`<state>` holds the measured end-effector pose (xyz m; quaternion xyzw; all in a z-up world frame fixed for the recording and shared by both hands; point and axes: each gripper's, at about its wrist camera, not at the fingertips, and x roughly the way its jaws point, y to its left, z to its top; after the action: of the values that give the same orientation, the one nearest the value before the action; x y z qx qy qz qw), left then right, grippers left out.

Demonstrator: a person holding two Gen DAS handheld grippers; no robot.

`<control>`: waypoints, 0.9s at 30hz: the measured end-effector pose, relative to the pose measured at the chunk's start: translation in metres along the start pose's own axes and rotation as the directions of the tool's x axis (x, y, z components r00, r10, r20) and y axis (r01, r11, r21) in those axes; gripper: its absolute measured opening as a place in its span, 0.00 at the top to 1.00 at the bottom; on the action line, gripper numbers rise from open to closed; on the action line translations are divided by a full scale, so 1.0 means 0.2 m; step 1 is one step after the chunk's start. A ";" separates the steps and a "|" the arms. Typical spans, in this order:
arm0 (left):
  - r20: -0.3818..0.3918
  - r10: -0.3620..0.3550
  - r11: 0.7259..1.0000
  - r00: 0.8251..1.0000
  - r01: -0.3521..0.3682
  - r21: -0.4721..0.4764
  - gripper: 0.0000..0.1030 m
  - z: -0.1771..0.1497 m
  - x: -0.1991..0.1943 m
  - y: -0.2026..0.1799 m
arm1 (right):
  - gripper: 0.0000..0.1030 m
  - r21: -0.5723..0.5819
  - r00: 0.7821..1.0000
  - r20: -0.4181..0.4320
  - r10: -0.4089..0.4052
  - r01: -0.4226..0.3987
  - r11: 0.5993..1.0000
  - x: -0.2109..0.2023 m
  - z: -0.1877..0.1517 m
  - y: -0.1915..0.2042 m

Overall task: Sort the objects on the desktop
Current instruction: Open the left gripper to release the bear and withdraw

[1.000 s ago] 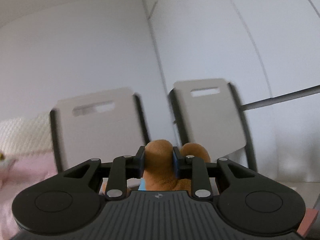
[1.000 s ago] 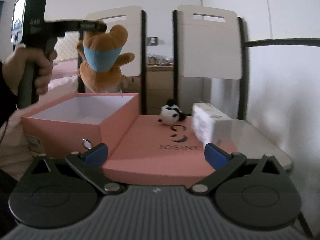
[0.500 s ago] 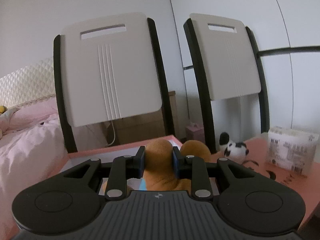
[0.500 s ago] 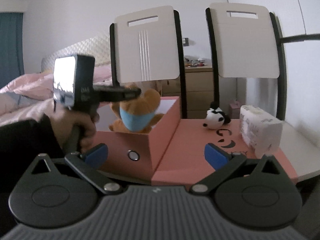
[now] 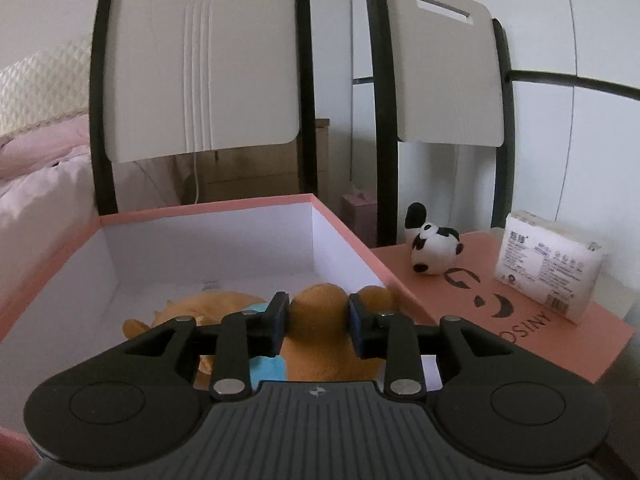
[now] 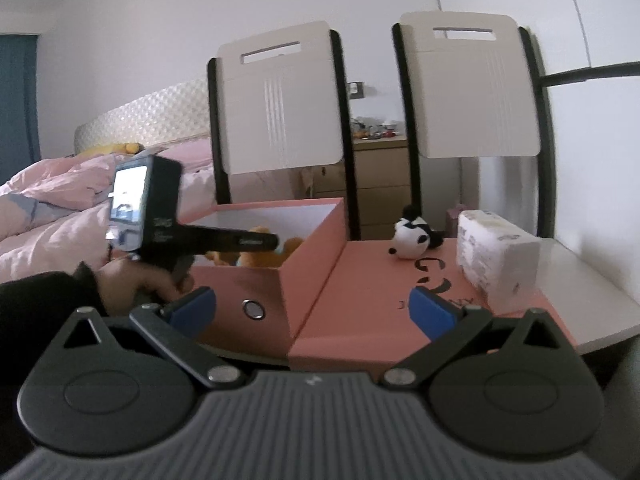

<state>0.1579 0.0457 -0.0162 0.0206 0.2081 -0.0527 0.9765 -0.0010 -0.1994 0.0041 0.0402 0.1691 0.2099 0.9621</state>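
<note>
In the pink box (image 5: pixel 344 236), the plush bear (image 5: pixel 316 320) lies lengthwise.

Soft, even daylight, no glare; strong fisheye bending at edges (dark corners); right view slightly motion-blurred.

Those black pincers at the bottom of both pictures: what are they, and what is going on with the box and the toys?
They are hand-held grippers, one in each of a person's hands, each carrying a camera that looks along its fingers. In the left camera's view, the left gripper reaches into the pink box; its jaws have just been opening, with the brown plush bear still between them. The right camera's view shows the right gripper open and empty, and the person's hand holding the other tool. On the pink lid sit a small panda toy and a tissue pack.
</note>
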 end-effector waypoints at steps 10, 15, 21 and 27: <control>0.056 0.042 0.999 0.998 -0.040 -0.027 0.10 -0.08 -0.23 -0.06 | 0.00 0.025 0.995 0.066 -0.076 0.074 0.997 -0.03 0.00 -0.10; 0.091 0.059 0.997 0.994 -0.055 -0.044 0.01 -0.09 -0.42 -0.10 | 0.00 0.045 0.984 0.141 -0.110 0.105 0.993 -0.07 0.01 -0.13; 0.145 0.088 0.996 0.986 -0.089 -0.001 0.00 -0.05 -0.59 -0.17 | 0.00 0.033 0.970 0.225 -0.095 0.090 0.995 -0.14 0.04 -0.14; 0.204 0.065 0.995 0.977 -0.078 0.058 0.00 -0.01 -0.64 -0.24 | 0.00 0.021 0.945 0.293 -0.141 0.141 0.990 -0.18 0.11 -0.17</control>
<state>0.0368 0.0108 0.0338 0.0548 0.1051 -0.0261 0.9926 -0.0111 -0.2446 0.0306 0.0587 0.0265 0.1321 0.9891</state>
